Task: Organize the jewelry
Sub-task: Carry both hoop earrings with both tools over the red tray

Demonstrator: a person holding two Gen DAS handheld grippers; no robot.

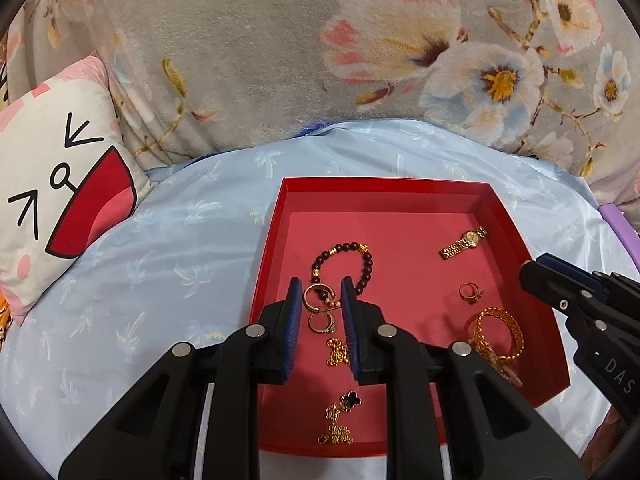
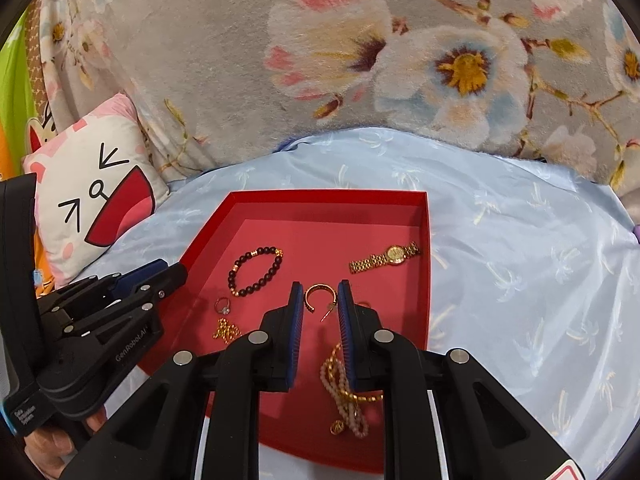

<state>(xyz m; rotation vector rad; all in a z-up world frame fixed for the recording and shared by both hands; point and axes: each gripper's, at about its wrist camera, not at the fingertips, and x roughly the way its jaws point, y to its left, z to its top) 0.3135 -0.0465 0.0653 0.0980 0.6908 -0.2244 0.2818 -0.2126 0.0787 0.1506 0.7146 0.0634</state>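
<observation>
Red cardboard tray [image 1: 400, 188] sits on a pale blue bedsheet [image 1: 192, 240], and all the jewelry lies loose inside it: a dark beaded bracelet [image 1: 352, 264], a gold watch [image 1: 466, 242], several rings, a thin gold chain [image 1: 336, 424] and a heavy gold bangle [image 1: 498, 334]. Both grippers hover above the tray, empty. The left gripper [image 1: 320, 292] has its jaws narrowly parted, with a hoop earring [image 1: 318, 294] seen between them but lying on the tray floor below (no pad touches it). The right gripper [image 2: 318, 296] is likewise nearly closed over another hoop [image 2: 320, 296]. This looks like the approach before a first pick. Next, I judge, a gripper must open wider, descend and pinch one small piece cleanly.
</observation>
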